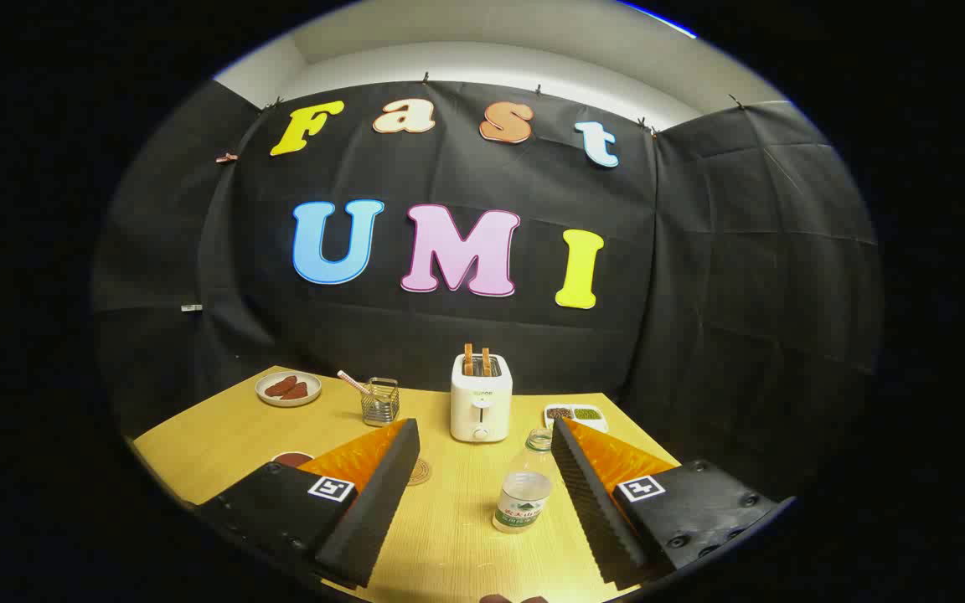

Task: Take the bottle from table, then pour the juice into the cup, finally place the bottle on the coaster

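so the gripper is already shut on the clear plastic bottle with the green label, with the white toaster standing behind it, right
Not quite: in the gripper view the gripper is open, its fingers spread apart. The clear plastic bottle with the green label stands untouched between them, nearer the right finger. The white toaster does stand behind it.

The bottle stands on the worktop between the wide-apart fingers of the gripper, nearer the right one. The toaster is behind it. Left of the toaster is a wire holder, then a plate. A tray lies right of the toaster. The coaster is just beside the left finger.
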### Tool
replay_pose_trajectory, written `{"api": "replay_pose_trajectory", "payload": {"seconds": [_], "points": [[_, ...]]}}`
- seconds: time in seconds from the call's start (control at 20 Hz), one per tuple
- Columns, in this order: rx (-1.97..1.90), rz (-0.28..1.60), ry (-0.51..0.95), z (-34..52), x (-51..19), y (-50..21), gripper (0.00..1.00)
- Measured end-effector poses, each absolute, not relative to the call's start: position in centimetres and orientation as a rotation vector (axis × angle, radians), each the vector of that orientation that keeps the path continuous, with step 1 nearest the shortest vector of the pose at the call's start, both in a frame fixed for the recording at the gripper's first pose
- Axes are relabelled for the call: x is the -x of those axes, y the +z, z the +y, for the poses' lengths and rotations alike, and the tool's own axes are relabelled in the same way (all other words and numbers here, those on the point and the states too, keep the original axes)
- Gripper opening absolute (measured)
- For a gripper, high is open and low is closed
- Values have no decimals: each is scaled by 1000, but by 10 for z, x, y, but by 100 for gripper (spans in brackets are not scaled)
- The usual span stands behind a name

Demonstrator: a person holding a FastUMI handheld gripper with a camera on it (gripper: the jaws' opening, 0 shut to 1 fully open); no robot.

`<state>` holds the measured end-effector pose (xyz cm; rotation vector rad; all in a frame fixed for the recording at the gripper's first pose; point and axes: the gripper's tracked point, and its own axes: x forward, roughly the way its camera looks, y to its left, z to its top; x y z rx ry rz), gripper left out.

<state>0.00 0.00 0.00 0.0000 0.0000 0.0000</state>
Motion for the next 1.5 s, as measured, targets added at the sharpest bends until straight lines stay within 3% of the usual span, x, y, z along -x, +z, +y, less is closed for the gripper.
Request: {"api": "replay_pose_trajectory", "payload": {"seconds": [0.5, 1.0, 1.5], "points": [[-10, -36, 41, -20, -20, 24, 98], [-44, 3, 116, -31, -35, 4, 98], [-17, 33, 93, -53, -66, -21, 98]]}}
